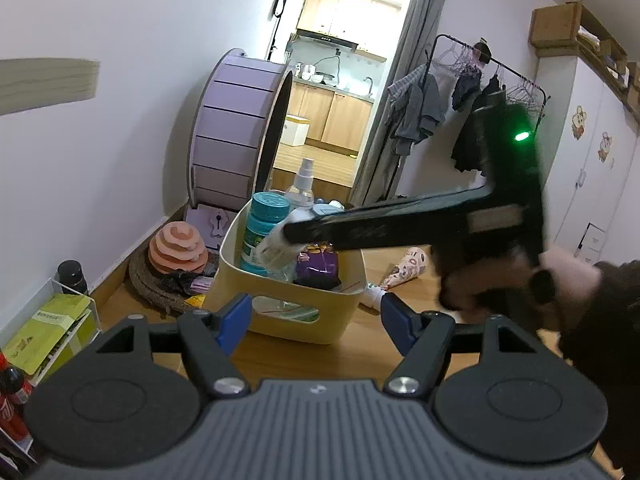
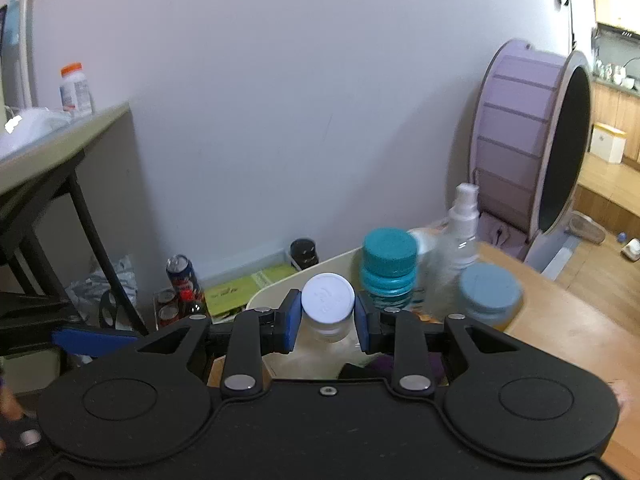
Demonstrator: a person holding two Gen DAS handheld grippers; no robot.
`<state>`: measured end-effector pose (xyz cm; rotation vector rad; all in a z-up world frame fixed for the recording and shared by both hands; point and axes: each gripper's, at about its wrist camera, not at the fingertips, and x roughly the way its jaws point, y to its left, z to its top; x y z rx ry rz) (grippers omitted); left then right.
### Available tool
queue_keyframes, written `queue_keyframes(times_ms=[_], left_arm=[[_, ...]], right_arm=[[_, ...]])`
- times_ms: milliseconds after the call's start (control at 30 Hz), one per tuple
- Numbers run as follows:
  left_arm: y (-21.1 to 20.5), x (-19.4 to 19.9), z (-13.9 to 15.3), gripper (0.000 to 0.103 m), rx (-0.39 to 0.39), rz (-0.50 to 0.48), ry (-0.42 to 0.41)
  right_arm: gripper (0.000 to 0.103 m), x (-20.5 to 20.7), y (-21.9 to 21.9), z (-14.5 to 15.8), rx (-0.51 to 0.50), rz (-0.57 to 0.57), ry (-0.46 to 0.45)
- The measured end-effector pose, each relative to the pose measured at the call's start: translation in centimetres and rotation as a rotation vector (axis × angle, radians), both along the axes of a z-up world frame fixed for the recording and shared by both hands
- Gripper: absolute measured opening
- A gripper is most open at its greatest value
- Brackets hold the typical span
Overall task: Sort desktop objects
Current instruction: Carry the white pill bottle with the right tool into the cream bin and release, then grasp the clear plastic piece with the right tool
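Between the blue pads of the right gripper [image 2: 327, 322]: a clear bottle with a white cap [image 2: 328, 298], pinched at the neck; its lower body is cut off by the gripper housing.

Just beyond it, standing in the yellow bin [image 1: 296, 322]: a teal-capped bottle [image 2: 389, 264], a clear spray bottle [image 2: 460, 232] and a blue-lidded jar [image 2: 489, 290], the last two blurred.

Left gripper [image 1: 316, 318]: jaws spread, nothing between them, the bin's near handle wall just ahead.

Left wrist view only: the right gripper crossing above the bin from the right as a dark smear, its tip over the bin holding a pale, blurred bottle; a purple packet [image 1: 318, 268] in the bin; a patterned paper cone [image 1: 406, 268] on the wooden table [image 1: 352, 352] beyond the bin's right side.

Right wrist view only: soda cans [image 2: 182, 272] and green packets on the floor to the left, under a grey desk.

Room: white wall, large lilac wheel [image 1: 236, 132], clothes rack, kitchen doorway.
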<state>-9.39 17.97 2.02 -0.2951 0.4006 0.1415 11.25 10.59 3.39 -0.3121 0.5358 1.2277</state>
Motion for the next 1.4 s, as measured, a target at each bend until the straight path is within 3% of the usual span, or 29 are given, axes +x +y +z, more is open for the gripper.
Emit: queue_keyframes(times_ms=[100,233,533,633,800,1033,1400], left_arm=[[-0.1,0.0,0.0,0.07,0.002,-0.006,0.001],[-0.2,0.0,0.0,0.07,-0.002,-0.017,0.001],[-2.1,0.7,-0.1,0.07,0.006,-0.096,-0.003],[-2.9,1.1,-0.3,0.07,0.006,-0.122,-0.002],[-4.2,2.0,-0.6,0.07,0.014,-0.161,0.007],[-6.1,3.7,-1.4,0.07,0.023,-0.222,0.049],[-8.0,4.9,-1.8,0.07,0.022,-0.272,0.069]], right_arm=[[0.037,0.1,0.9,-0.8,-0.022,-0.011,0.006],[0.037,-0.4,-1.2,-0.3,-0.003,-0.021,-0.008],[0.041,0.2,-12.0,1.7,0.048,-0.193,-0.058],[0.054,0.5,-15.5,1.0,0.04,-0.283,-0.081],[0.055,1.9,-19.7,-1.7,0.009,-0.405,-0.039],[0.055,3.2,-20.2,-5.2,-0.047,-0.41,0.018],[0.053,4.0,-18.9,-7.3,-0.099,-0.342,0.045]])
